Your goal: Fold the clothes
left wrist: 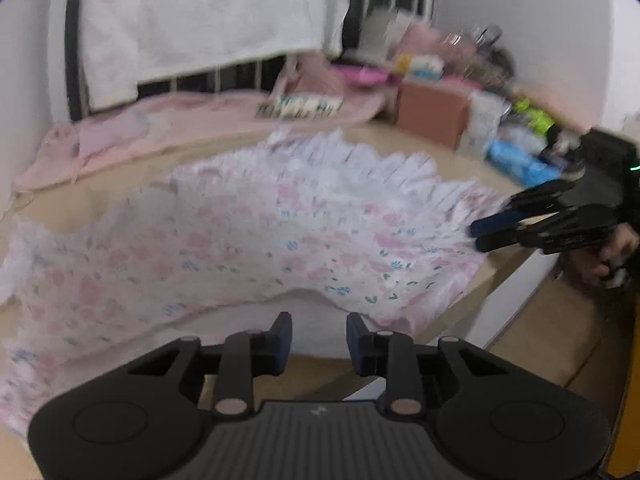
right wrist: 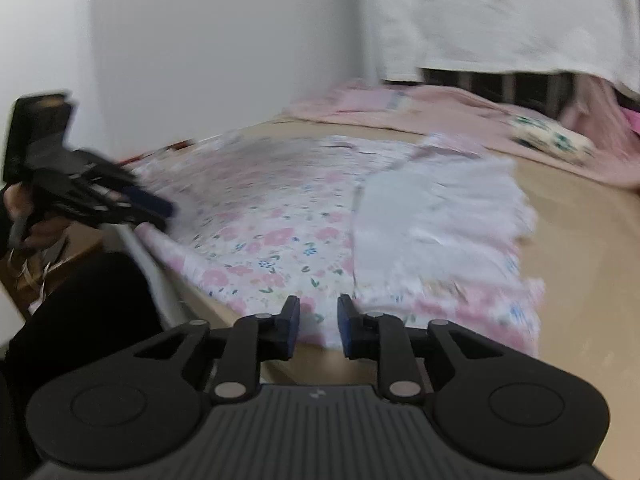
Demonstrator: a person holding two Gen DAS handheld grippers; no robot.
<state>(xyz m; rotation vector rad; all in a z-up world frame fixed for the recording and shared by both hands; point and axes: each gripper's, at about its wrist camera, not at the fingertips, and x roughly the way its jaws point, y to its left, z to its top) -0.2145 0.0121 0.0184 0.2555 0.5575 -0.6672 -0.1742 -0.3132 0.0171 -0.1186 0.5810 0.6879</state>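
The 2 black grippers, left (left wrist: 319, 334) and right (right wrist: 319, 318), are held level with jaws parted, grasping nothing. The pink floral frilled garment (left wrist: 256, 240) is spread mid-frame over the beige tabletop (right wrist: 580, 248), its near edge overhanging.

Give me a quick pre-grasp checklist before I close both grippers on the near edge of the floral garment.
1. Left gripper open, nothing between its fingers: ok.
2. Right gripper open, nothing between its fingers: ok.
3. Floral garment spread on the table, not bunched: ok, though the frilled hem lies doubled over the print.
4. Near edge in reach of both grippers: ok; cloth lies just ahead of each pair of fingertips.
5. Pink blanket at the back clear of the garment: ok.
6. Exact edge layers to pinch: cannot tell; both views are blurred.
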